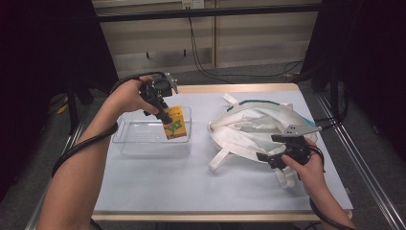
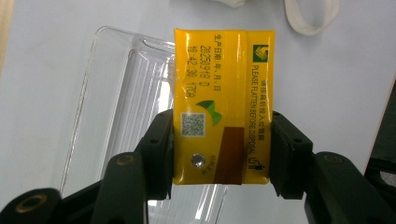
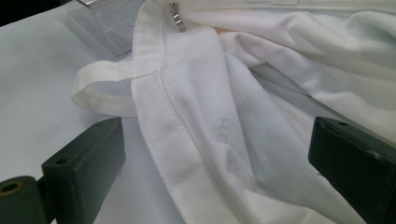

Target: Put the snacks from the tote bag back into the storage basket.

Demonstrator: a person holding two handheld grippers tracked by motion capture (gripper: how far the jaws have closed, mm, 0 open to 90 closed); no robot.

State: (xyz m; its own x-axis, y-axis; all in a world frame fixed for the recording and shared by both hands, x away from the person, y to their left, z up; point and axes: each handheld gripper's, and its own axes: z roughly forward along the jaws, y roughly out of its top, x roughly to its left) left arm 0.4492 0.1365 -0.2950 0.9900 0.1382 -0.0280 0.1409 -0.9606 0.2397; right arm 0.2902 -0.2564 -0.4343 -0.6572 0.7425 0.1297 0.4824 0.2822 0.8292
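Two jaws of the left gripper [image 2: 223, 154] pinch a yellow drink carton [image 2: 223, 107] over the clear plastic tray [image 1: 143, 139]; the right gripper [image 3: 217, 163] stands spread around the white tote bag [image 3: 243, 93].

Showing on the yellow rectangular drink carton [image 2: 223, 107]: "PLEASE FLATTEN BEFORE DISPOSAL" in green capitals along one side, beside a line of Chinese characters and a small green square logo. Bearing printed codes near the opposite edge: "20250918 D" and what looks like "40:42:30 1709". Carrying a QR code beneath. Displaying faint grey letters, seemingly "HC", on the white fabric tote bag [image 3: 261, 121].
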